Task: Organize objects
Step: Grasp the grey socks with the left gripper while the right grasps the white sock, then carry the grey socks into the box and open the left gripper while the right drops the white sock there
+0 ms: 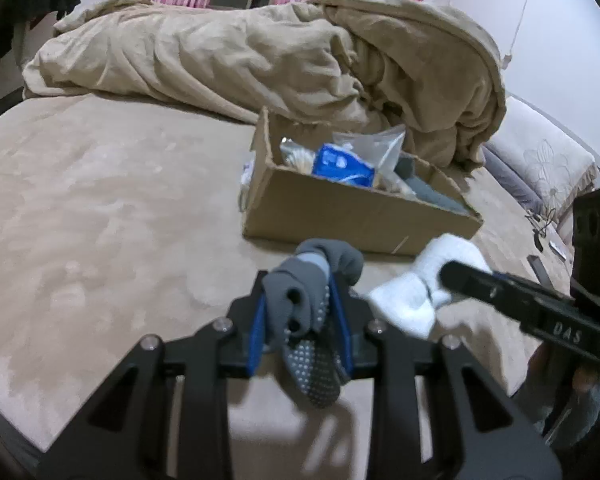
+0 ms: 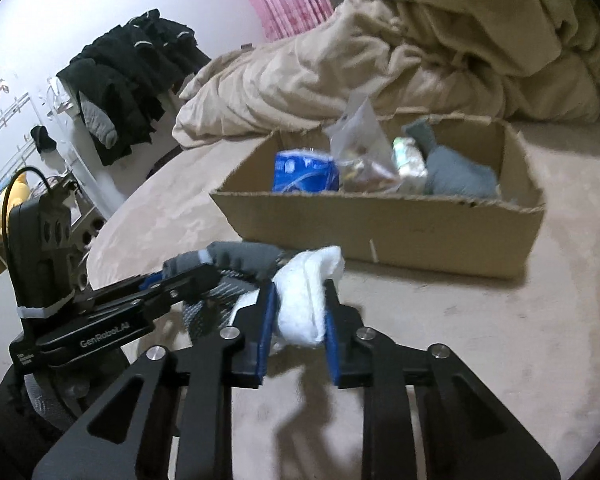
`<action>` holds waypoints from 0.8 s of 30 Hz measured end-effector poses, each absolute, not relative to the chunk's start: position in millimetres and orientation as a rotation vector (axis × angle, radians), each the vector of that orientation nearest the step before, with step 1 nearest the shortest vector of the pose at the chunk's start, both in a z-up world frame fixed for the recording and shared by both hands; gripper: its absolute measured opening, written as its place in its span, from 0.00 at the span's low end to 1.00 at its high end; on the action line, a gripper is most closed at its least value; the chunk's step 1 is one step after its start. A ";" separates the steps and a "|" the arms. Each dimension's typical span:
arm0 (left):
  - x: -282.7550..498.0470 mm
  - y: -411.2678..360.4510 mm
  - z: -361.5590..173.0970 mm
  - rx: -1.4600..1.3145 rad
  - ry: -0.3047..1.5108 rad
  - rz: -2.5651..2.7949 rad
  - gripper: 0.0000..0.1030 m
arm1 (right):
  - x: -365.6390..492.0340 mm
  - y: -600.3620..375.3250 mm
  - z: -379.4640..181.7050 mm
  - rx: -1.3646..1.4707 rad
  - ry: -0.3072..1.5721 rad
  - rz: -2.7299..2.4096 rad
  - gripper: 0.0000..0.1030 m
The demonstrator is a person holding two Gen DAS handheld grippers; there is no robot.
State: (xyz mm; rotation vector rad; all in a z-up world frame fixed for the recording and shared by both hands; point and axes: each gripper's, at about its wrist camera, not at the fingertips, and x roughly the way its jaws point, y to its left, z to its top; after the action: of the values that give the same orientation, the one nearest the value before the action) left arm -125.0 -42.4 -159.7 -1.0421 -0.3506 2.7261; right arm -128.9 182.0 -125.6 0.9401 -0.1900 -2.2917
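Observation:
My left gripper point(image 1: 300, 292) is shut on a grey sock point(image 1: 308, 300) with grip dots and holds it above the bed, just in front of the cardboard box point(image 1: 352, 212). My right gripper point(image 2: 300, 296) is shut on a white sock point(image 2: 304, 304), also held above the bed, close beside the left gripper. In the left wrist view the white sock point(image 1: 412, 292) hangs from the right gripper's fingers point(image 1: 472, 280). In the right wrist view the grey sock point(image 2: 240, 260) and the left gripper's fingers point(image 2: 180, 284) show at left. The box point(image 2: 400, 224) holds a blue pack point(image 2: 304, 172), a clear bag point(image 2: 360, 148) and a grey cloth point(image 2: 456, 168).
A rumpled beige blanket point(image 1: 260, 52) lies piled behind the box. The beige bedsheet point(image 1: 100, 200) spreads to the left. Dark clothes point(image 2: 128, 76) hang on a rack beyond the bed. A floral pillow point(image 1: 548, 160) lies at the right edge.

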 end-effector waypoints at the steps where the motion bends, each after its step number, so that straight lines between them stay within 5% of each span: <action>1: -120.8 -43.9 -155.9 -1.037 -0.350 2.733 0.29 | -127.4 184.3 -121.6 0.932 -0.192 -2.302 0.20; 24: -125.7 -46.7 -36.4 -0.712 -0.258 2.851 0.29 | -140.8 253.7 -17.4 0.664 -0.149 -2.597 0.20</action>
State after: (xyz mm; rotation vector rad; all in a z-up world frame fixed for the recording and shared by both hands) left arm -125.7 -46.7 -36.4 -0.7124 -0.2583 2.8511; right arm -140.8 253.7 -17.4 0.6639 -0.1494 -2.5975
